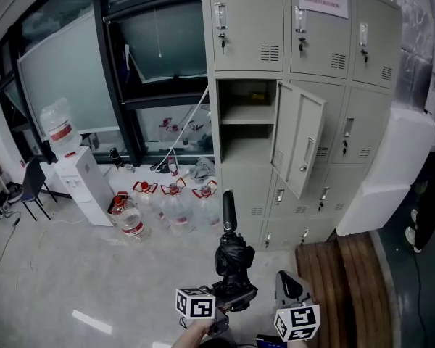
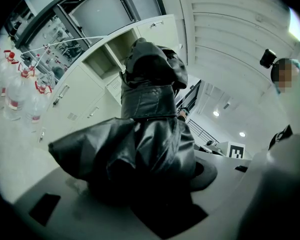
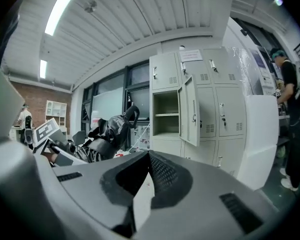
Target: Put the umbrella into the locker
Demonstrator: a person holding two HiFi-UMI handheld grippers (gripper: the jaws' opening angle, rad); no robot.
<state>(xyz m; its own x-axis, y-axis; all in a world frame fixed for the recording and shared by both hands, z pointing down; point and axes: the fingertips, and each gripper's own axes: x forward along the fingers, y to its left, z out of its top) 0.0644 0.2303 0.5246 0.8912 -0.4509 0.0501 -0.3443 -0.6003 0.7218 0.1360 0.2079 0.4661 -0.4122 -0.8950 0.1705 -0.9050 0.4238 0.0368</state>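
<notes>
The left gripper (image 1: 228,299) is clamped on the black folded fabric umbrella (image 1: 233,256). Its long axis stands nearly upright, handle end topmost. The open compartment (image 1: 246,147) of the pale grey metal locker (image 1: 250,187) lies straight ahead, well apart, with its door (image 1: 301,143) swung to the right. The right gripper (image 1: 290,288), jaws together and empty, hangs just beside the left one. Clear water bottles (image 1: 130,220) stand on the pale floor (image 1: 72,267), left of the locker.

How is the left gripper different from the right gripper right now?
The left gripper is clamped on the black umbrella; the right gripper holds nothing. The left gripper's jaws are kept apart by the umbrella's fabric; the right gripper's jaws are closed together. Both carry a marker cube and face the lockers.
</notes>
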